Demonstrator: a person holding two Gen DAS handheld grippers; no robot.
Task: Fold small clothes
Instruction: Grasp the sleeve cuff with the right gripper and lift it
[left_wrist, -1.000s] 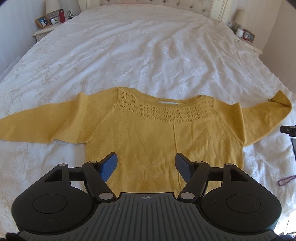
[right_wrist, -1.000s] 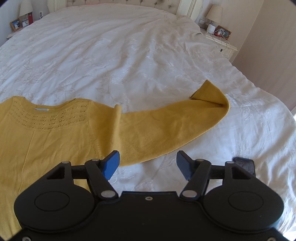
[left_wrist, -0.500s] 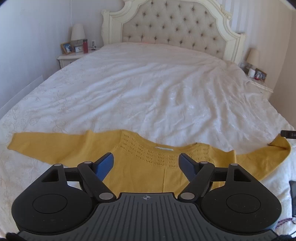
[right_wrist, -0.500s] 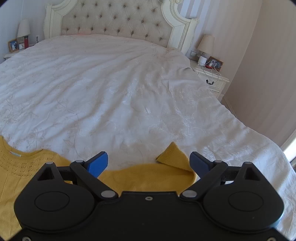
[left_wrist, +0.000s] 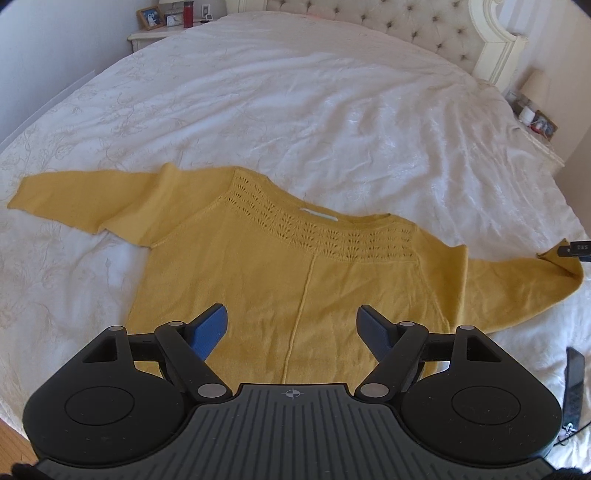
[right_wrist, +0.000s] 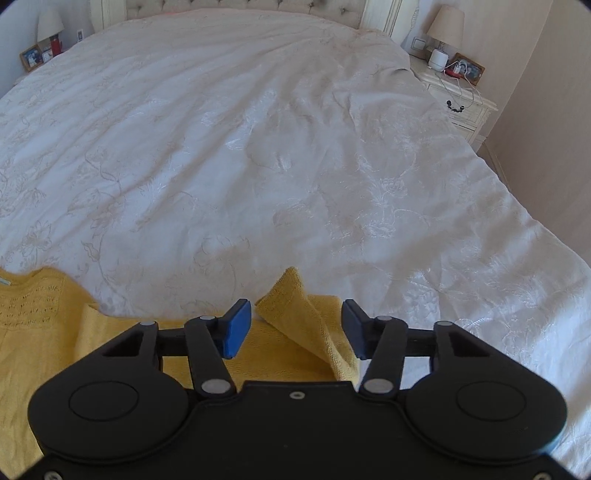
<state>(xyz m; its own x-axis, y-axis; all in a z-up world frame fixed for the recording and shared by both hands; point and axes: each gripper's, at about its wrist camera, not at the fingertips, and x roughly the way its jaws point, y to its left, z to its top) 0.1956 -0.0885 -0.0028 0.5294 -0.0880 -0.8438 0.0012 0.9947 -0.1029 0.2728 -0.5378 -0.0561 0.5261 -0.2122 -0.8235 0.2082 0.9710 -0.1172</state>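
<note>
A yellow knitted sweater (left_wrist: 295, 280) lies flat on the white bedspread (left_wrist: 295, 110), both sleeves spread out to the sides. My left gripper (left_wrist: 293, 328) hovers open over the sweater's lower body, nothing between its fingers. The right sleeve's cuff (right_wrist: 299, 317) is folded over on itself and sits between the fingers of my right gripper (right_wrist: 295, 328). That gripper's jaws are closing, with a gap still showing between each pad and the cloth. In the left wrist view, the right gripper's tip (left_wrist: 576, 249) shows at that cuff.
A tufted headboard (left_wrist: 406, 29) stands at the bed's far end. Nightstands with a lamp and photo frames flank it (right_wrist: 454, 74) (left_wrist: 166, 22). A dark phone-like object (left_wrist: 574, 384) lies by the bed's near right edge.
My right gripper travelled right along the sleeve to its folded cuff, widened, then narrowed around it. The left gripper opened slightly and its view rolled; the sweater stays put.
</note>
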